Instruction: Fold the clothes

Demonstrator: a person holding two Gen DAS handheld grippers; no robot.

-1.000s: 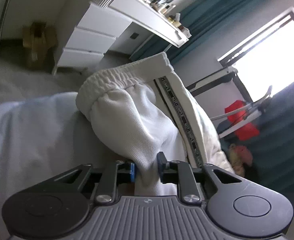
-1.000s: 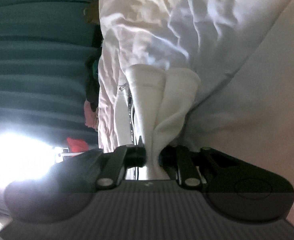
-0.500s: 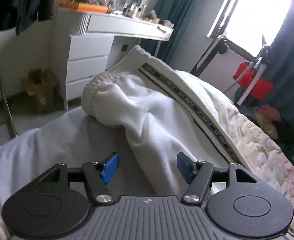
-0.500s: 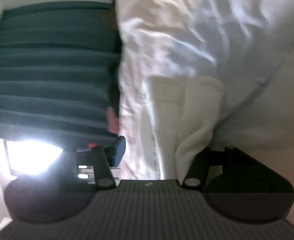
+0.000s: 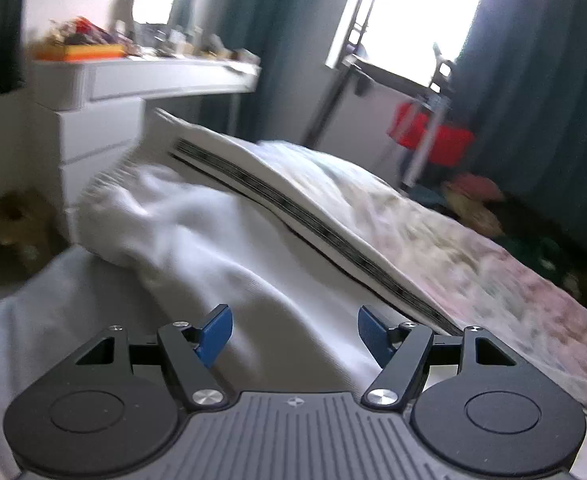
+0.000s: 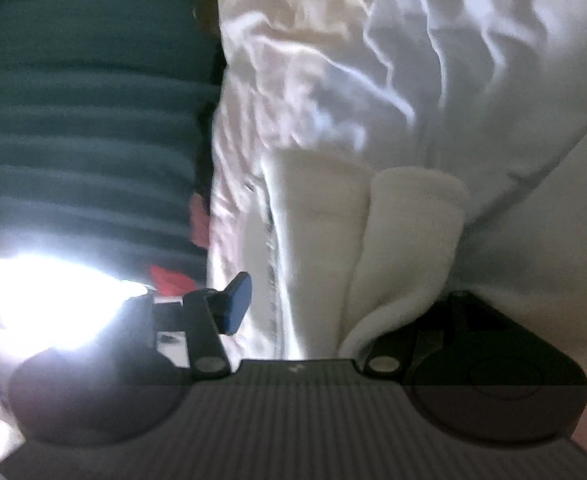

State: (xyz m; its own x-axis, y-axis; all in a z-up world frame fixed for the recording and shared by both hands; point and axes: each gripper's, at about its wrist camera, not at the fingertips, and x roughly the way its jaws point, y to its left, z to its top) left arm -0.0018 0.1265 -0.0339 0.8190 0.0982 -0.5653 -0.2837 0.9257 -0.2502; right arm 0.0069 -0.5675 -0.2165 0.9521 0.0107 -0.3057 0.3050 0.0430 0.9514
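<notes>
The left tool (image 5: 295,334) has a ribbed grey body, black round-ended plates, silver screws and blue pads (image 5: 215,336). The right tool (image 6: 317,312) looks alike, though dimmer.

Trousers (image 5: 229,248) spread on bed (image 5: 473,264), waistband toward dresser (image 5: 105,120) behind. Window (image 5: 421,16) and rack (image 5: 429,120) beyond bed, right of dresser. In right wrist view, trousers (image 6: 373,240) bunched on sheet (image 6: 393,60), curtain (image 6: 85,120) left.

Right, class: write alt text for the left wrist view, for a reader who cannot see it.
The left gripper stands open above white trousers with a dark side stripe, lying on a bed. Behind are a white dresser, teal curtains and a bright window.
</notes>
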